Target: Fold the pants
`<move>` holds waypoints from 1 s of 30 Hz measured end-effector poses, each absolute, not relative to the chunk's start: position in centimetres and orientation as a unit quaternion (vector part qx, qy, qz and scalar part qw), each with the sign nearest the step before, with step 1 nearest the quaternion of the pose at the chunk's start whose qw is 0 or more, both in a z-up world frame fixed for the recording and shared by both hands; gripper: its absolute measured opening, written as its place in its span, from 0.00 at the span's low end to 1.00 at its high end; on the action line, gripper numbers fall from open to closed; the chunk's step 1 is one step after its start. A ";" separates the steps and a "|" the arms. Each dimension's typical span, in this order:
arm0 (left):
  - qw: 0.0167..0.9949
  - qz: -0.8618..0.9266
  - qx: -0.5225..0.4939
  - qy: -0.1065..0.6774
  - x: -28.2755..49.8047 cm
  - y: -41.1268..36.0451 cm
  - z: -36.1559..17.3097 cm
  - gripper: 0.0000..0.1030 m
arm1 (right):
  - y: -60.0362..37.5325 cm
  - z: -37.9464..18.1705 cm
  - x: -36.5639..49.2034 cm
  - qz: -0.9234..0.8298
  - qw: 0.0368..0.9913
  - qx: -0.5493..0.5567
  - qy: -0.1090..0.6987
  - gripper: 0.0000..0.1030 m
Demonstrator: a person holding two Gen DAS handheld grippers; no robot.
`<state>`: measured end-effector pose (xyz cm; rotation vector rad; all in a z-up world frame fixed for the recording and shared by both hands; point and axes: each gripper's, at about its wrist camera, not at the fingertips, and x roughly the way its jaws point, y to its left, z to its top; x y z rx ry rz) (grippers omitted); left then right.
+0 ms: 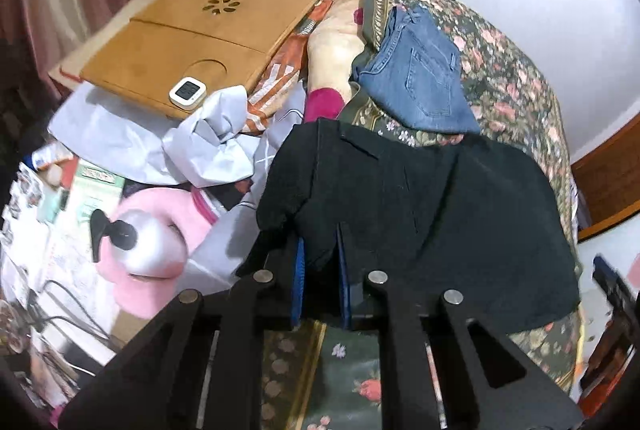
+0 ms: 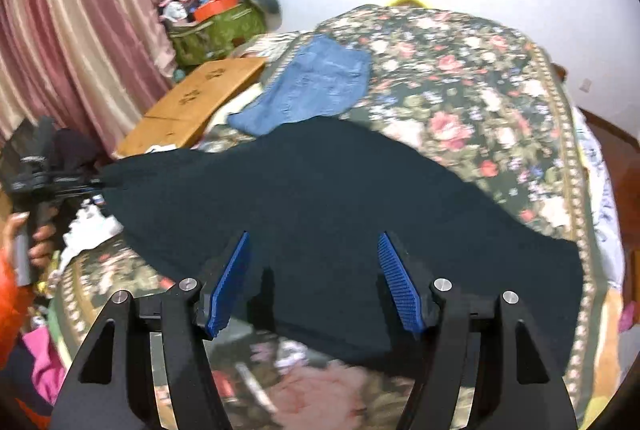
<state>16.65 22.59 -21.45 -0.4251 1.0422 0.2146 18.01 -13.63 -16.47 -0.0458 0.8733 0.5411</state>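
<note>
Black pants (image 1: 420,198) lie spread across the floral bedspread (image 1: 512,70). My left gripper (image 1: 320,250) is shut on a bunched edge of them, with dark cloth pinched between its blue pads (image 1: 297,270). In the right wrist view the black pants (image 2: 320,190) stretch from left to right, and the left gripper (image 2: 80,186) pulls their left corner taut, held by a person's hand (image 2: 38,234). My right gripper (image 2: 314,236) hangs over the near edge of the pants with its blue pads (image 2: 230,282) wide apart and nothing pressed between them.
Folded blue jeans (image 1: 420,78) lie on the bedspread beyond the black pants. A wooden lap tray (image 1: 200,34) with a small white clock (image 1: 187,91), crumpled grey cloth (image 1: 216,138), a pink pillow (image 1: 160,230) and clutter fill the left side. A striped curtain (image 2: 80,30) hangs at the left.
</note>
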 end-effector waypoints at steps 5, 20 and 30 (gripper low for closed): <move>0.805 0.089 -0.188 0.555 16.4 21.9 -26.2 0.15 | -14.1 -20.4 20.2 0.219 0.847 -0.038 0.483 0.61; 0.857 0.094 0.000 0.506 15.2 16.7 -21.0 0.67 | -10.3 -20.5 20.0 0.272 0.830 -0.044 0.486 0.72; 0.892 0.012 0.023 0.452 20.1 9.2 -15.9 0.81 | -15.5 -17.9 16.4 0.224 0.870 -0.015 0.438 0.72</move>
